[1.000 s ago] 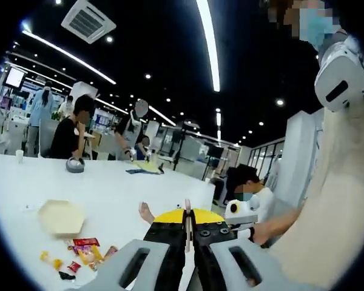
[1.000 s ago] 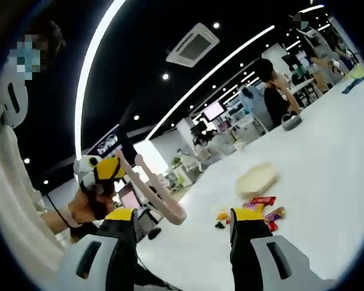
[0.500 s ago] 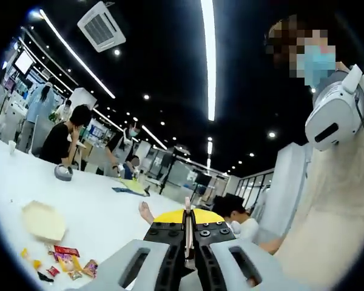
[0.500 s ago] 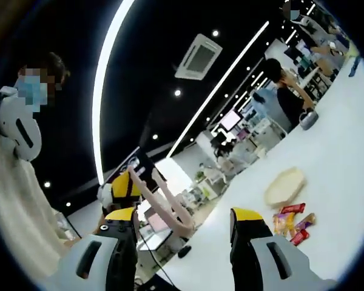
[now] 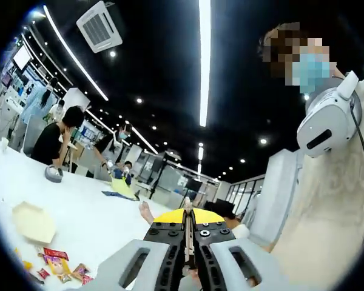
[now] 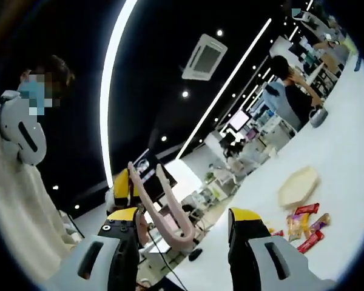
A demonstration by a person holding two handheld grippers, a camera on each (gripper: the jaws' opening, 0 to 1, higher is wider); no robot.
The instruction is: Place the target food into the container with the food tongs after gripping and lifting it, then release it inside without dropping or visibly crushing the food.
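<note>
Left gripper [image 5: 187, 233]: fingers clenched on pink smooth tongs [image 5: 146, 213], seen edge-on as thin strip. Right gripper [image 6: 183, 224]: fingers released, nothing held. Right gripper view shows tongs' U-shape [image 6: 161, 209], long axis up-left, arms up, bend low. Beige hexagonal container [image 5: 32, 222] beside glossy wrapped snacks [image 5: 56, 262] on white bench [image 5: 97, 215].

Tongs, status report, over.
Left hand-held gripper shut on tongs, raised. Right hand-held gripper open. Snack packets beside empty container on table.
</note>
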